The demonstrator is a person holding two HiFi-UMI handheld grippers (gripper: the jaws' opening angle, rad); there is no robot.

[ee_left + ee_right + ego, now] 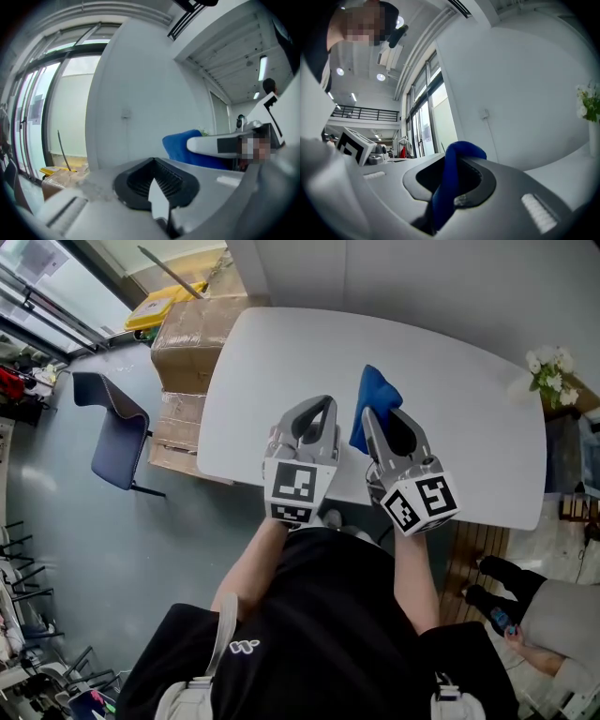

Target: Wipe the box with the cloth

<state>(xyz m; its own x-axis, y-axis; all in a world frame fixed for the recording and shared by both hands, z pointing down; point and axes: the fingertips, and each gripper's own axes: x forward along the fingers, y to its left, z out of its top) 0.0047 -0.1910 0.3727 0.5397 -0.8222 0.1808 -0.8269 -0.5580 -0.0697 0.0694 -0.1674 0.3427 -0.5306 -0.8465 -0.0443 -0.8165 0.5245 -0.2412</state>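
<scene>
My right gripper (373, 416) is shut on a blue cloth (375, 390), which sticks up out of its jaws over the white table (281, 362). In the right gripper view the cloth (457, 152) runs as a folded band between the jaws of the right gripper (450, 180). My left gripper (321, 407) hovers beside it on the left, shut, and I see nothing held in it. The left gripper view looks level along the shut left gripper (157, 185) to the cloth (180, 143) at its right. No box stands on the table; stacked cardboard boxes (192, 334) sit off its left end.
A dark chair (117, 427) stands on the floor to the left of the boxes. White flowers (548, 371) are at the table's far right corner. A seated person's legs (553, 615) show at the lower right. A wall runs behind the table.
</scene>
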